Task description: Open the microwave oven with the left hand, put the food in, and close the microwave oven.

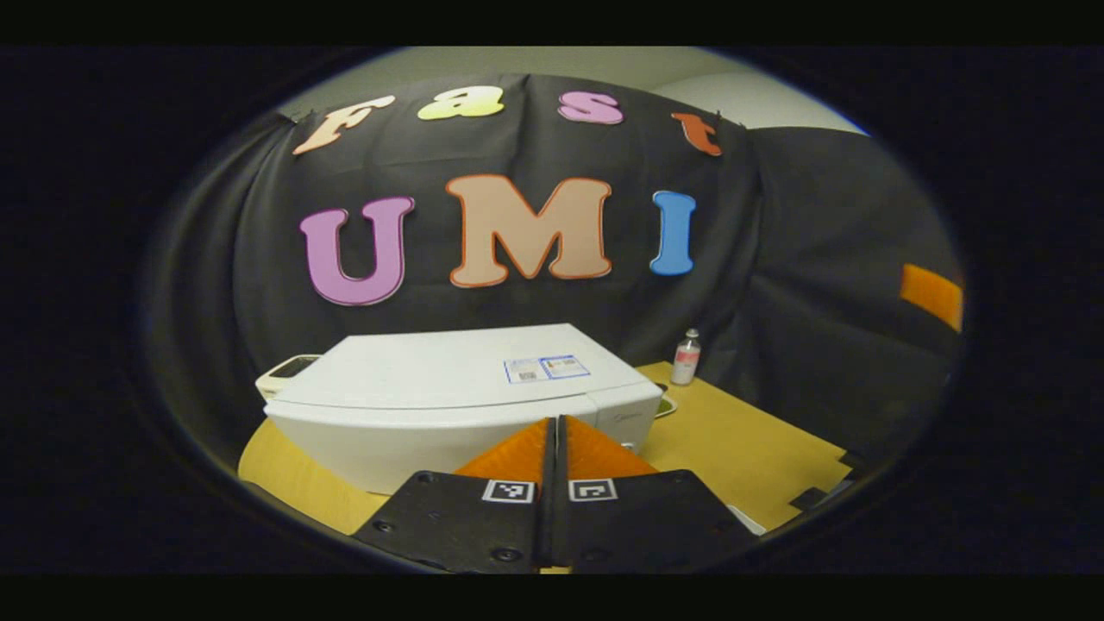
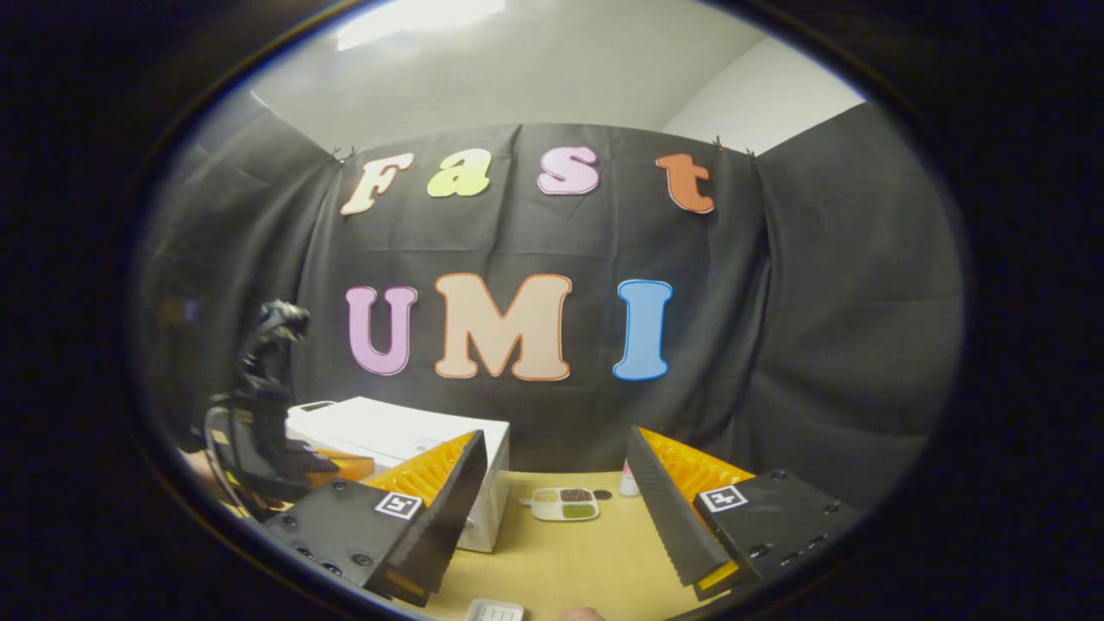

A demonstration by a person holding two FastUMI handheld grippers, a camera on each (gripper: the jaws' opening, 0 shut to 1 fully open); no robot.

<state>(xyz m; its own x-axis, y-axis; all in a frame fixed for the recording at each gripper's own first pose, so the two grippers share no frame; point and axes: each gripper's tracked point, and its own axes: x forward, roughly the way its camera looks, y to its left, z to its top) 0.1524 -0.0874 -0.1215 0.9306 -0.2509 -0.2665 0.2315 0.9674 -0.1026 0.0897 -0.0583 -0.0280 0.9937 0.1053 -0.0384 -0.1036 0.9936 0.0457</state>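
The white microwave (image 1: 448, 392) sits on the yellow table (image 1: 742, 448), its door closed. My left gripper (image 1: 556, 429) hovers just before and above its near right corner, fingers pressed together with nothing between them. In the right gripper view the microwave (image 2: 388, 431) stands at the left, with the left gripper (image 2: 345, 468) over its near side. A small compartment tray of food (image 2: 565, 503) lies on the table (image 2: 561, 561) right of the microwave. My right gripper (image 2: 556, 440) is open and empty, raised above the table, the food tray showing between its fingers farther off.
A small bottle (image 1: 686, 356) stands at the table's back near the cloth wall, also visible as a bottle (image 2: 629, 483) behind the food tray. A white ribbed object (image 2: 494, 611) lies at the table's near edge. A small flat device (image 1: 289, 369) rests behind the microwave's left end.
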